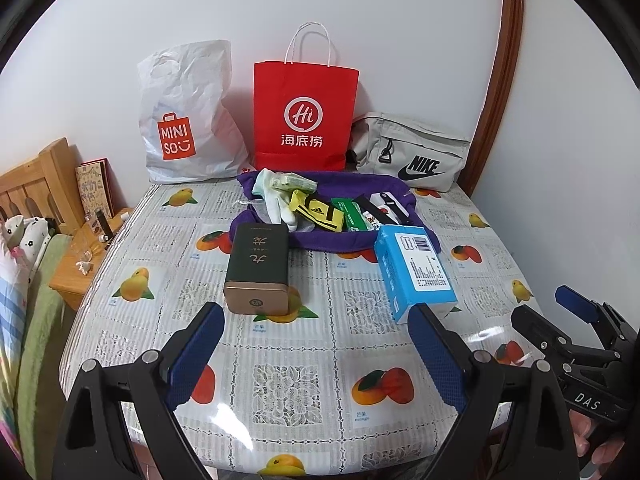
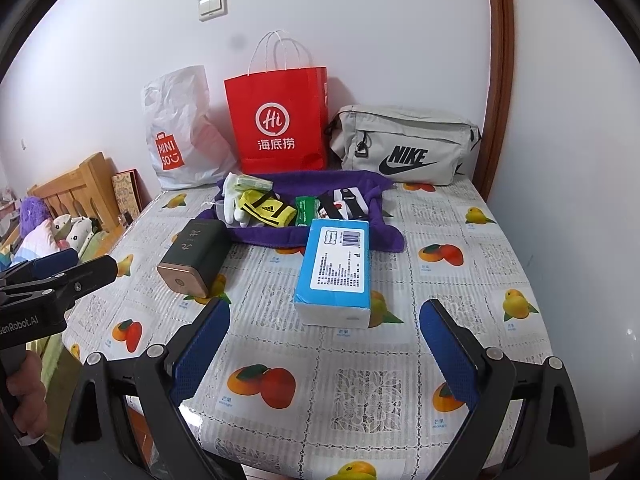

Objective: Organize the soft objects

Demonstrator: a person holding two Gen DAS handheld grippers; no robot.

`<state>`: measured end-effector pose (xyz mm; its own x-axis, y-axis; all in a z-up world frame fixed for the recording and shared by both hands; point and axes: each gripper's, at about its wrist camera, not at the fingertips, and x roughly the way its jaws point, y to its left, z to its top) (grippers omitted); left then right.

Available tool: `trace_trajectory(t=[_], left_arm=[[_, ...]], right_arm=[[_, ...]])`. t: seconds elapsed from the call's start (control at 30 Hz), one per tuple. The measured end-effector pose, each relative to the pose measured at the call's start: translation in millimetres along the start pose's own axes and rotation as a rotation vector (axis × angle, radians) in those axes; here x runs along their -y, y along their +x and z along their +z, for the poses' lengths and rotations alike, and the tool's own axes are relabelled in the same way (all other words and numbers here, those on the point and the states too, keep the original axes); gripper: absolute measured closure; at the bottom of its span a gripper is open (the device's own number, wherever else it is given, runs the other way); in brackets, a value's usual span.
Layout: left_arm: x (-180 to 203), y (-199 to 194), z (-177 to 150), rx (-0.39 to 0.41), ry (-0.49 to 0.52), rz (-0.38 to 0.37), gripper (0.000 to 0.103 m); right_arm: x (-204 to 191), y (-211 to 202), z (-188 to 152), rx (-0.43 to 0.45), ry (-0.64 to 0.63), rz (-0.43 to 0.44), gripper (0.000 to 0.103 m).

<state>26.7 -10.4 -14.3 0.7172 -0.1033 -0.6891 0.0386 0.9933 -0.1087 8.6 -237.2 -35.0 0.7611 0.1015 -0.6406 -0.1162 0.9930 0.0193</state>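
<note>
1. Grippers nearest: left gripper (image 1: 316, 320) and right gripper (image 2: 326, 316) both held low over the near edge of the table (image 2: 360, 380), jaws spread wide, clamped on nothing; probably poised for a reach, though toward what cannot be told.
2. Ahead of the left gripper at 11 o'clock, dark tin (image 1: 258, 268) lying on its side; at 1 o'clock, blue tissue pack (image 1: 414, 268), label up.
3. Farther at 12 o'clock, purple cloth (image 1: 332, 240) bunched into a shallow nest holding the soft things: white gloves (image 1: 276, 200), yellow sock (image 1: 320, 212), green packet (image 1: 356, 218) — seemingly gathered there together.
4. Against the wall, white plastic bag (image 1: 188, 120), red paper bag (image 1: 306, 116), grey pouch (image 1: 412, 152), propped upright.
5. Hidden: bag contents; black-and-white item at the cloth's right, too small to identify.
</note>
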Motion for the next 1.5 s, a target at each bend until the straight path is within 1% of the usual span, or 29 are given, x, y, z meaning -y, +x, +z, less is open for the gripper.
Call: trace_trajectory(t=[1.5], left_arm=[[-1.5,-9.5,1.1,0.017,0.001,-0.001,0.010]], right_arm=[[-5.8,-6.9,-1.2,0.004,-0.014,0.001,0.008]])
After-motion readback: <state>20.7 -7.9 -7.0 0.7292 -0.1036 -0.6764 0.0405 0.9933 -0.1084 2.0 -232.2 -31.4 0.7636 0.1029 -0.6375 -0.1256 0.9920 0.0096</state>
